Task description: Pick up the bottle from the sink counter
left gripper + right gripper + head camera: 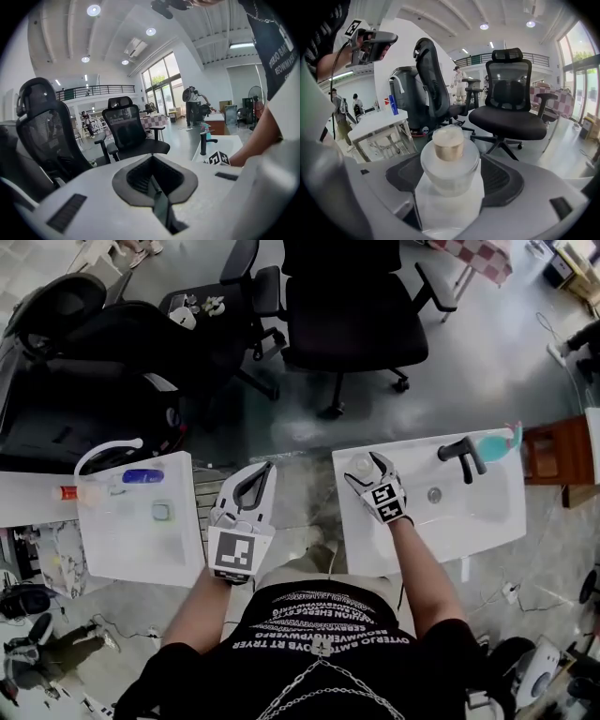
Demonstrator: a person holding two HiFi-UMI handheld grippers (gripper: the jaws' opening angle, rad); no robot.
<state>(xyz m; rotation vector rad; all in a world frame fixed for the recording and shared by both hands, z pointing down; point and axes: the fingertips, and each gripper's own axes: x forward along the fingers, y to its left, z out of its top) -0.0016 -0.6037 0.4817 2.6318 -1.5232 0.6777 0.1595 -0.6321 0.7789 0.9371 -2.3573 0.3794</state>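
A small clear bottle (360, 464) with a gold collar and white cap stands at the back left corner of the white sink counter (375, 540). My right gripper (363, 469) has a finger on each side of it. In the right gripper view the bottle (450, 157) fills the gap between the dark pads (401, 178), and the right gripper (450, 171) is shut on it. My left gripper (265, 471) hangs in the gap between the counter and the white table, away from the bottle. In the left gripper view its jaws meet on nothing, so the left gripper (152, 165) is shut.
A black tap (462, 457) and a teal spray bottle (497, 442) stand behind the basin (473, 512). A white table (141, 540) at left holds a blue bottle (142, 476) and small items. Black office chairs (352, 306) fill the floor beyond. A wooden stool (555, 451) stands at right.
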